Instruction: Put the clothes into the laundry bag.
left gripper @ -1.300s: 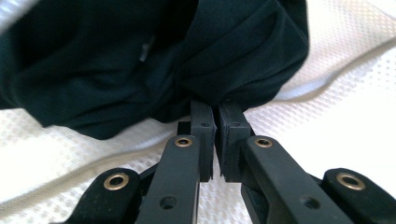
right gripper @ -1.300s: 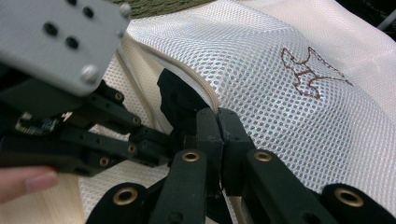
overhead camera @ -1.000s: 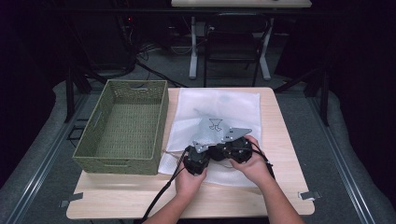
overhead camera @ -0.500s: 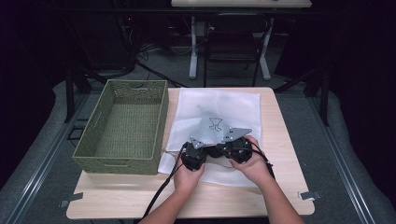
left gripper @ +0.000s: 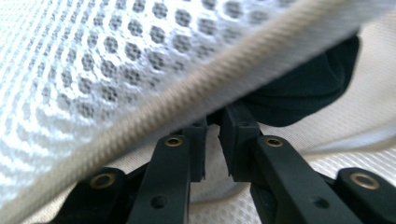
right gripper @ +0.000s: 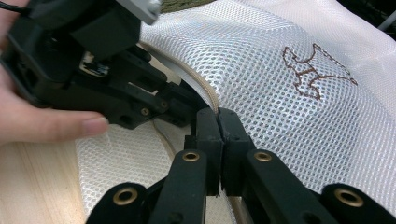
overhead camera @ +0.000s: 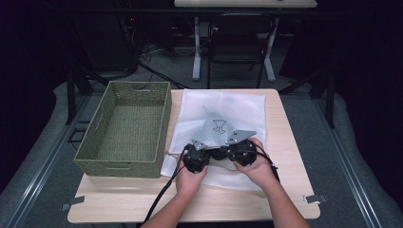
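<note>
A white mesh bag (overhead camera: 228, 107) with a brown stitched emblem (right gripper: 313, 70) lies flat on the wooden table (overhead camera: 285, 123). Both grippers meet at its near rim, and the top layer is raised under them. My right gripper (right gripper: 218, 114) is shut on the bag's corded hem. My left gripper (right gripper: 187, 105) reaches in from the left and pinches the same hem just beside it. In the left gripper view the hem (left gripper: 187, 100) crosses in front of my left gripper (left gripper: 214, 123) and hides its tips; its jaws are nearly together. In the high view, the left gripper (overhead camera: 215, 146) and right gripper (overhead camera: 227, 145) almost touch.
An olive woven basket (overhead camera: 119, 167) stands on the left half of the table, beside the bag. A person's hands (overhead camera: 190, 180) hold both grippers near the front edge. Black cables trail off the table front. A chair and desk legs stand beyond the far edge.
Both hands and grippers have edged slightly away from the front edge with the bag's rim. The basket and the rest of the bag have not moved.
</note>
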{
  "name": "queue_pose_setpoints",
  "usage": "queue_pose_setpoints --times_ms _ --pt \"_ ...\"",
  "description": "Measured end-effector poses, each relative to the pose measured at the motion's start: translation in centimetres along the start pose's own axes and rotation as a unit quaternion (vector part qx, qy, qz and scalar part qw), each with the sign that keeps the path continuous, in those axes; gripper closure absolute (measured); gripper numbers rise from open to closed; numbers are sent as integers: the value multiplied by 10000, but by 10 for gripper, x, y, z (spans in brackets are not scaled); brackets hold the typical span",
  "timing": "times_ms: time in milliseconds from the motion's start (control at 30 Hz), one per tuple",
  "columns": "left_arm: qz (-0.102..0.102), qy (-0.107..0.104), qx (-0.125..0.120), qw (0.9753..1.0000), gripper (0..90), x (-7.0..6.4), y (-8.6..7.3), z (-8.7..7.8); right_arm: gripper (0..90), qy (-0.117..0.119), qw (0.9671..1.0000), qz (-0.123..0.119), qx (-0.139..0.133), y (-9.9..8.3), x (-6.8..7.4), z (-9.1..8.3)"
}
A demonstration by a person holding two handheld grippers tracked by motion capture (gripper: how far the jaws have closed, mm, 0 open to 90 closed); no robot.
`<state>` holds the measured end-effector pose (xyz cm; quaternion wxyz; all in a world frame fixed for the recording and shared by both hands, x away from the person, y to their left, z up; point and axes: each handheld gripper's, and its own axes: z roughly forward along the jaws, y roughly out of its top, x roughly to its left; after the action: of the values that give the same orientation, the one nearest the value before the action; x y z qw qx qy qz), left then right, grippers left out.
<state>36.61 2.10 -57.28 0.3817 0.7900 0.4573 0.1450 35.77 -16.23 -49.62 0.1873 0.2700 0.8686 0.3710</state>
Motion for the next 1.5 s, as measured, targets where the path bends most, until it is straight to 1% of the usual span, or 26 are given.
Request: queue_pose_setpoints --times_ms 133,267,367,433,467,500,533,567,633,700,733,833,967,1067,1133,1167,1200,1233,1267,1367,1433,1500 --pt "22 -175 -18 9998 718 -4 -2 -7 890 -3 10000 -3 0 0 0 0" --pt "100 -343 -48 9993 689 -11 -3 -15 890 -11 10000 -7 -10 0 0 0" --pt "121 -439 -131 9989 678 -17 -5 -21 890 -13 10000 -9 -16 0 0 0" --pt "153 -543 -127 9983 680 -21 -5 -24 890 -10 10000 -12 -14 0 0 0" --pt "189 -590 -106 9980 683 -22 -5 -24 890 -12 10000 -10 -13 0 0 0" --pt "163 -610 -112 9979 694 -24 -6 -23 890 -11 10000 -14 -8 0 0 0" --pt "186 -630 -86 9978 701 -25 -6 -21 890 -17 10000 3 -12 1 0 0" --pt "222 -640 -19 9977 709 -25 -6 -19 890 -22 10000 1 -12 1 0 0" --pt "186 -560 24 9983 765 -26 -6 -12 890 -22 10000 -14 -8 1 0 0" --pt "106 -550 102 9984 833 -22 -6 -6 890 -13 10000 -17 -2 1 0 0" --pt "30 -509 84 9987 860 -21 -6 -2 890 -9 10000 -16 2 0 1 0" --pt "-46 -422 142 9990 897 -17 -5 5 890 3 10000 9 14 0 1 0" --pt "-19 -320 202 9993 900 -14 -1 12 890 10 10000 -6 14 0 1 0" --pt "-100 -288 188 9994 900 -13 3 14 890 14 10000 -6 9 0 1 0" --pt "-93 -246 176 9995 900 -12 4 15 890 19 10000 -2 12 0 1 0" --pt "-103 -225 132 9996 900 -12 5 16 890 24 10000 8 18 0 1 0" --pt "-131 -141 49 9998 900 -12 4 17 890 20 10000 4 22 0 1 0" --pt "-112 -191 89 9997 900 -10 5 16 890 22 10000 12 27 0 1 0" --pt "-151 -160 37 9998 900 -11 5 17 890 29 10000 3 28 0 1 0" --pt "-173 -127 -22 9998 900 -9 6 17 890 31 10000 3 40 0 1 0" --pt "-176 -91 -54 9998 900 -8 7 17 891 42 10000 4 39 0 1 1" --pt "-221 -89 -51 9997 900 -7 8 18 891 41 10000 17 35 0 1 1"
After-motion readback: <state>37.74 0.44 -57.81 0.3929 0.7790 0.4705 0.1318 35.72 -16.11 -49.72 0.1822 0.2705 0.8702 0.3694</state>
